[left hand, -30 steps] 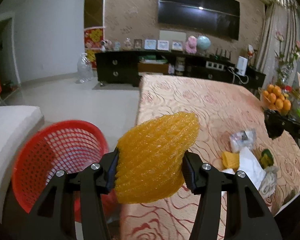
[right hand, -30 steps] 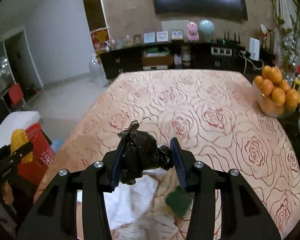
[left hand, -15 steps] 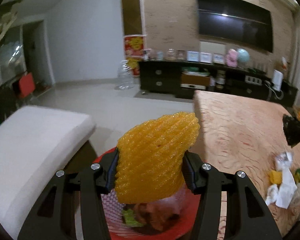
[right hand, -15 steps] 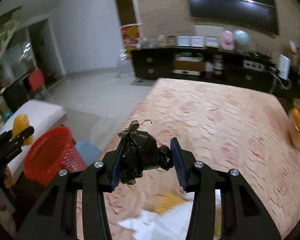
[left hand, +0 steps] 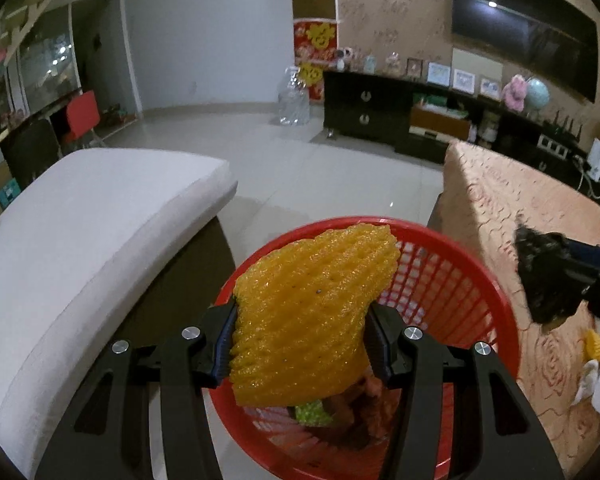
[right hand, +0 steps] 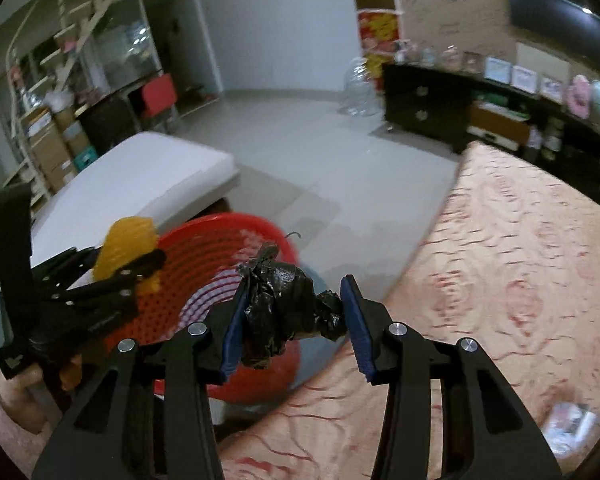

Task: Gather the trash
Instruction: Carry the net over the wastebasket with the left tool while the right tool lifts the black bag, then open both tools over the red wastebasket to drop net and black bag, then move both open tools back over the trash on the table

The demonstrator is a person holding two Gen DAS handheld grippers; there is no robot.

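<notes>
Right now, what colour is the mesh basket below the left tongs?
Red; the round plastic mesh basket shows best in the left wrist view.

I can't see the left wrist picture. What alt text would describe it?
The left gripper holds a piece of yellow foam fruit netting above a red mesh basket that already contains some trash. A white cushion lies to the left; at the right edge, above the rose-patterned tablecloth, the right gripper holds a crumpled black bag.

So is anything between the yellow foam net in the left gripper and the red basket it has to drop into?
Nothing visible. The left gripper holds the yellow foam net right above the open red basket, which holds only some scraps at the bottom. The right gripper, with its black bag, is off to the side.
</notes>
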